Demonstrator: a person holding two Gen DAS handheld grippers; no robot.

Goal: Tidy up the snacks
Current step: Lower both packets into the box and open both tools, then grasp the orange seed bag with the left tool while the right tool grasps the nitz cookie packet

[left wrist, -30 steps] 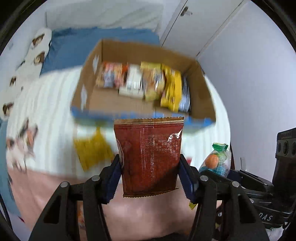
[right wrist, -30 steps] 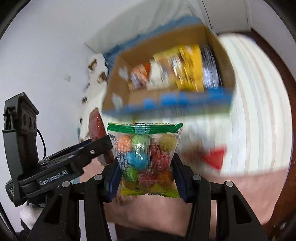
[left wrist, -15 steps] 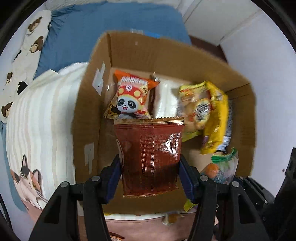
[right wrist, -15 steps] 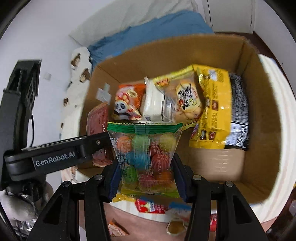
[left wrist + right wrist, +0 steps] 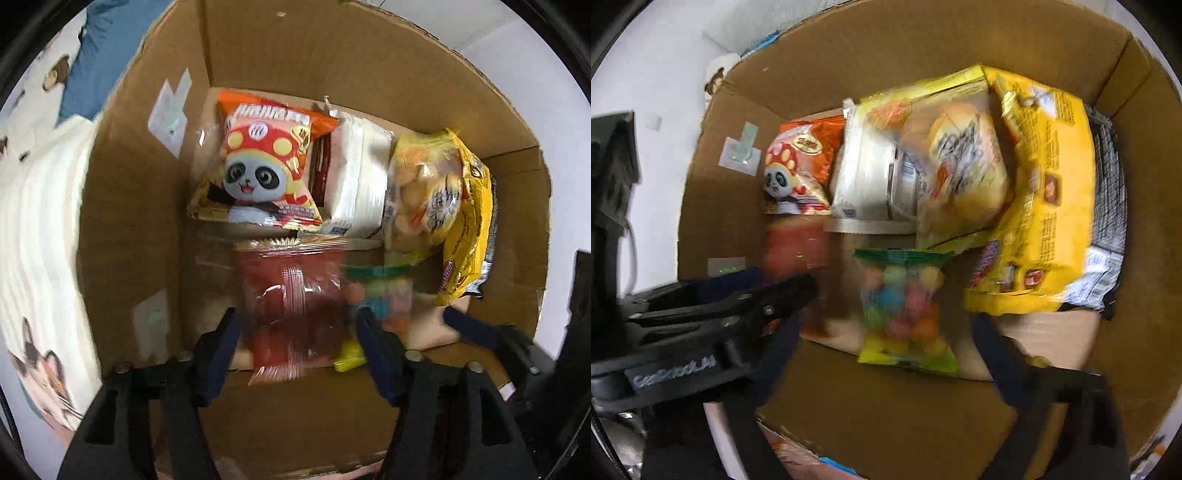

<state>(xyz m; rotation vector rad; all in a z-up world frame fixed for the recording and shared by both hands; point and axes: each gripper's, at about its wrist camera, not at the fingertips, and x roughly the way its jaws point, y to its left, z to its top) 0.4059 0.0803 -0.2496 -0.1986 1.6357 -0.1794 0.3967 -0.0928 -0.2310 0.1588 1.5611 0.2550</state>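
Now both claws are inside the cardboard box (image 5: 362,74). Left claw (image 5: 297,332): jaws apart, the red snack packet (image 5: 291,306) lying loose and blurred between them, touching neither pad that I can tell. Right claw (image 5: 886,332): jaws spread wide, the green-topped bag of coloured candy balls (image 5: 905,314) resting on the box floor between them, clear of both.

Half a second ago each packet was clamped tight; both are now released, and the claws have dropped deeper into the box.

Left view: panda snack bag (image 5: 262,162) at 12 o'clock of the red packet, candy bag at 3 o'clock. Right view alone shows the black-and-white packet (image 5: 1108,206) behind the yellow bag (image 5: 1045,206), and the left claw's body at 9 o'clock.
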